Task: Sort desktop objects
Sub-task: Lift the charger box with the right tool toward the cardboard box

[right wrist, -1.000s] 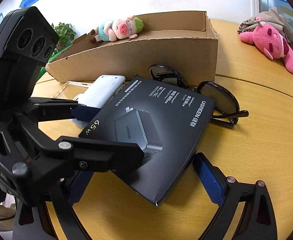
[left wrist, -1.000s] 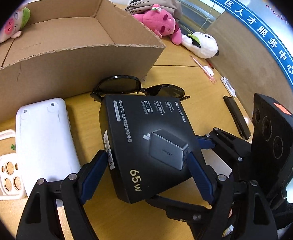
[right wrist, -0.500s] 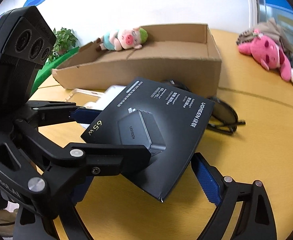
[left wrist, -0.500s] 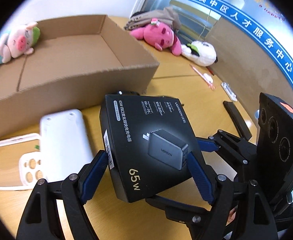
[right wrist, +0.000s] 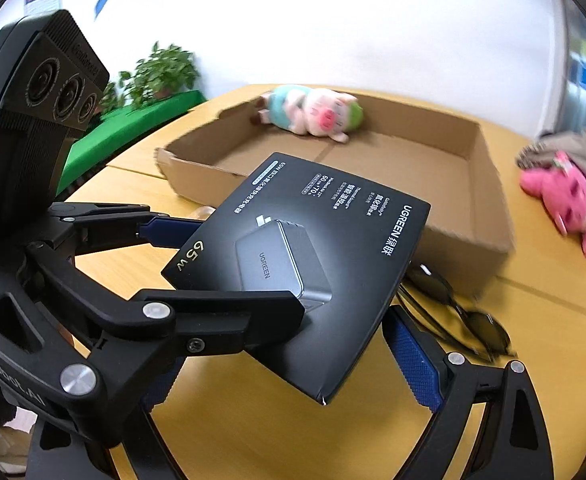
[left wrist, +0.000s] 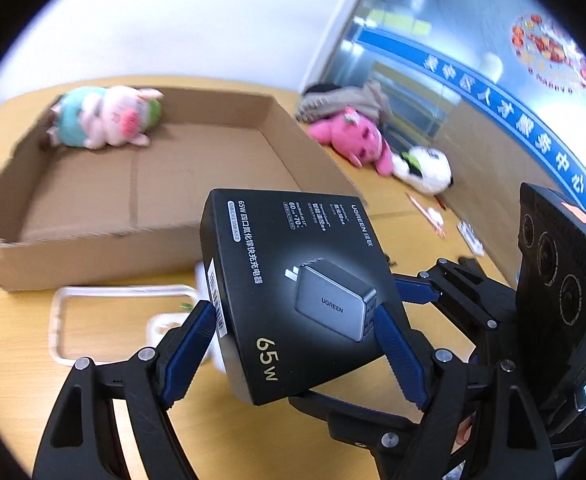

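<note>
My left gripper (left wrist: 293, 344) is shut on a black UGREEN charger box (left wrist: 293, 280) and holds it in the air above the wooden table (left wrist: 13, 392), near the front wall of an open cardboard box (left wrist: 197, 152). My right gripper (right wrist: 289, 356) also spans the charger box (right wrist: 313, 248), its blue pads (right wrist: 413, 368) at the box's edges. A pig plush (left wrist: 105, 116) lies inside the cardboard box at its far left corner; it also shows in the right wrist view (right wrist: 313, 114).
A clear phone case (left wrist: 93, 312) and a white device lie on the table below the charger box. Black sunglasses (right wrist: 465, 320) lie by the cardboard box's corner. A pink plush (left wrist: 353, 140), a panda plush (left wrist: 429, 168) and pens sit to the right.
Both grippers have lifted the charger box off the table and sunglasses, raising it toward the cardboard box. The box's inside and the pig plush have come into fuller view.
</note>
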